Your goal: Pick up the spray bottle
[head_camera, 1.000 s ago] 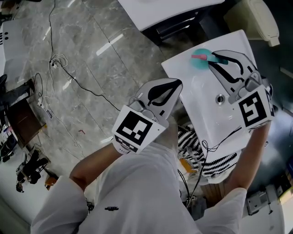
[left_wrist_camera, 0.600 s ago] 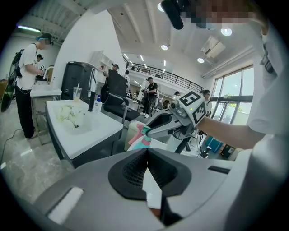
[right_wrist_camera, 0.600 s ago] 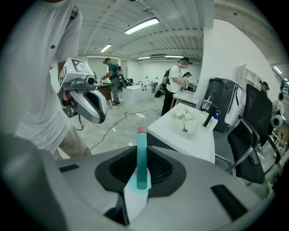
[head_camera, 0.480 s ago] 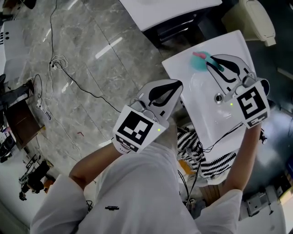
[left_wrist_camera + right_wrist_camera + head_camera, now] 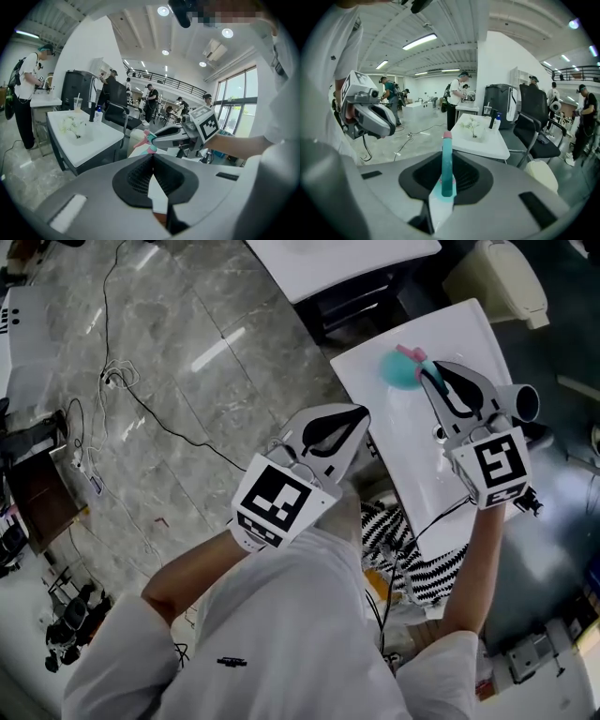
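The teal spray bottle (image 5: 401, 371) with a pink nozzle is off the white table (image 5: 441, 488), held by its head. My right gripper (image 5: 427, 373) is shut on it. In the right gripper view the bottle's teal head (image 5: 447, 140) stands upright between the jaws of the right gripper (image 5: 446, 157). My left gripper (image 5: 361, 413) hovers left of the table, over the floor, shut with nothing in it. In the left gripper view the left gripper (image 5: 152, 155) has its jaws touching, and beyond them the bottle (image 5: 150, 140) shows in the right gripper's jaws.
A second white table (image 5: 337, 259) stands behind, with a cream seat (image 5: 497, 277) to its right. Cables (image 5: 141, 399) trail over the marble floor. Striped cloth (image 5: 412, 563) lies below the table's near edge. Several people stand further back in the room.
The right gripper's jaws have closed in on the spray bottle, and the gripper has rolled and lifted with it. The left gripper stays about where it was in the view.
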`<state>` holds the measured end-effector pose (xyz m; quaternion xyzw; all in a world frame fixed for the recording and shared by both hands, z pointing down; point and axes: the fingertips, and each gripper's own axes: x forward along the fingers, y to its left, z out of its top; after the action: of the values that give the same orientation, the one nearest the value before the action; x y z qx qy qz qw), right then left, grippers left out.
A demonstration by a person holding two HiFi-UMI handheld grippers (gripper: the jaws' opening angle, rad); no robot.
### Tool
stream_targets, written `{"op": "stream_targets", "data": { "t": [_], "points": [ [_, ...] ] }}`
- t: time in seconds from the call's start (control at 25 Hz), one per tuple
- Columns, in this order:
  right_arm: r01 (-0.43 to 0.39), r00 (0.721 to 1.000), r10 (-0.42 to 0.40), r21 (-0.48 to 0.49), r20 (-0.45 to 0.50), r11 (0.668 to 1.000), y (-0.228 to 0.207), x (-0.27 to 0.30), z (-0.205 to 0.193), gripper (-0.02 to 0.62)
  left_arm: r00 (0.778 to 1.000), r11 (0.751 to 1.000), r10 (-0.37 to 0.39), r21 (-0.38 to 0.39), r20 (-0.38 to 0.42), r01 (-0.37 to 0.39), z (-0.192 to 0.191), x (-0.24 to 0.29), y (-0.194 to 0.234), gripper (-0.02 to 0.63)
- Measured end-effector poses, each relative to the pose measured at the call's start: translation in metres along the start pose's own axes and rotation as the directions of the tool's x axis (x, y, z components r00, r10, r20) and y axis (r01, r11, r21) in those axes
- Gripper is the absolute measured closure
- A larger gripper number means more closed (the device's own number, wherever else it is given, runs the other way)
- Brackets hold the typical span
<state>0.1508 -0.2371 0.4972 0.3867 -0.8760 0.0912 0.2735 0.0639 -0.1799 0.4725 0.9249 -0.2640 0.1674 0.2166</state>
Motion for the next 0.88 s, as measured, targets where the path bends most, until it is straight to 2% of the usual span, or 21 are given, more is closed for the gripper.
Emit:
{"op": "stream_targets", "data": {
  "t": [0.16,0.28,0.48,0.64,0.76,0.88],
  "points": [
    [0.114,0.993,-0.117,0.074,0.034,0.991,0.005,-0.022,0.008,0.541,1.0,1.0,-0.001,-0.002,0.004,0.001,-0.002,-0.013,-0.01,0.601],
    [0.198,0.976,-0.209,0.14,0.063,0.97,0.009,-0.042,0.017,0.541,1.0,1.0,-0.007,0.002,0.002,0.007,-0.003,-0.024,-0.02,0.601],
    [0.29,0.944,-0.315,0.212,0.094,0.933,0.022,-0.072,0.037,0.541,1.0,0.999,-0.021,0.028,0.018,0.021,0.007,-0.043,-0.032,0.601],
    [0.365,0.91,-0.404,0.279,0.096,0.888,0.036,-0.098,0.048,0.541,0.999,0.998,-0.028,0.052,0.032,0.026,0.016,-0.058,-0.043,0.601],
    [0.428,0.877,-0.475,0.331,0.073,0.841,0.045,-0.119,0.054,0.541,0.998,0.997,-0.034,0.071,0.052,0.03,0.025,-0.068,-0.05,0.601],
    [0.461,0.848,-0.524,0.381,0.077,0.802,0.058,-0.135,0.06,0.541,0.997,0.997,-0.027,0.074,0.07,0.022,0.033,-0.082,-0.05,0.601]
  ]
}}
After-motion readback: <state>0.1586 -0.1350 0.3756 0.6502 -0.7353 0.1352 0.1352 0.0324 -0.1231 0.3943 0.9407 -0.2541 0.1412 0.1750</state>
